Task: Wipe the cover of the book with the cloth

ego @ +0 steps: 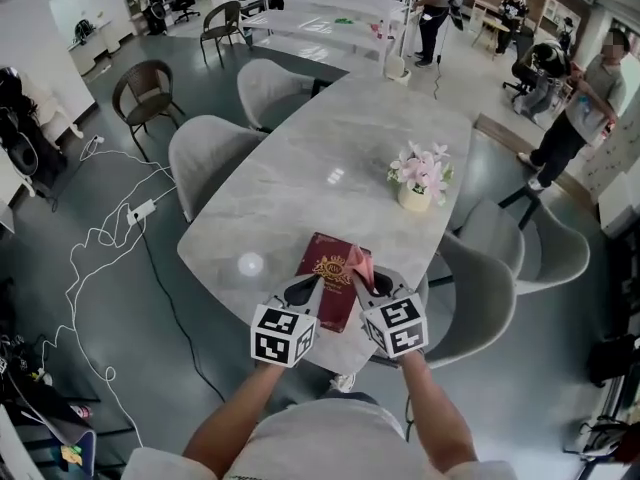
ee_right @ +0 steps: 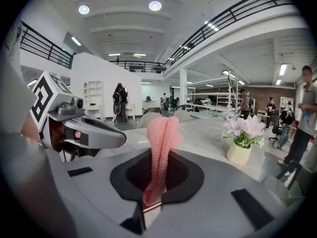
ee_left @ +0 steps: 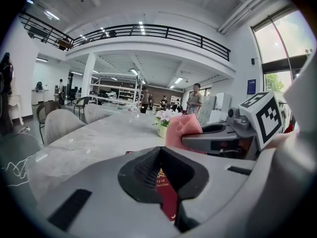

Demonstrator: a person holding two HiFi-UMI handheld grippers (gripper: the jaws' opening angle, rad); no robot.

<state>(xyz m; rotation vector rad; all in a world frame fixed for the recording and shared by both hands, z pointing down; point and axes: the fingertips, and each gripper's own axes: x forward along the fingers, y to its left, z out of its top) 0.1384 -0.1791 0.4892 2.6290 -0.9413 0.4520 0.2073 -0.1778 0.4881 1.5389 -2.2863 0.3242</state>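
You bring both tools low over the book (ego: 325, 253), a dark red volume with a gold emblem that lies flat on the marble tabletop (ego: 300, 168), close to its near edge at the lower centre of the head view.

The right tool (ego: 372, 283) is clamped on the pink cloth (ego: 358, 264). In the right gripper view the folded fabric runs up through the hollow of the pads and stands out beyond the tips, so a loose tongue of it is free to drag across the cover. It hangs over the book's right side, at or just above the surface; contact cannot be told from here.

The left tool (ego: 305, 290) has its jaws together with nothing gripped. In the left gripper view the red cover and part of its gold lettering show through the hollow beneath them. It sits at the book's left near corner, which reads as a brace to stop the book sliding while the cloth passes. Whether it presses on the cover cannot be told.

The two tools stand just beside each other, angled inward. A small pot of pale flowers (ego: 415, 196) stands well apart, toward the upper right of the tabletop, out of the wiping path.

The wipe looks ready to start, or barely begun.
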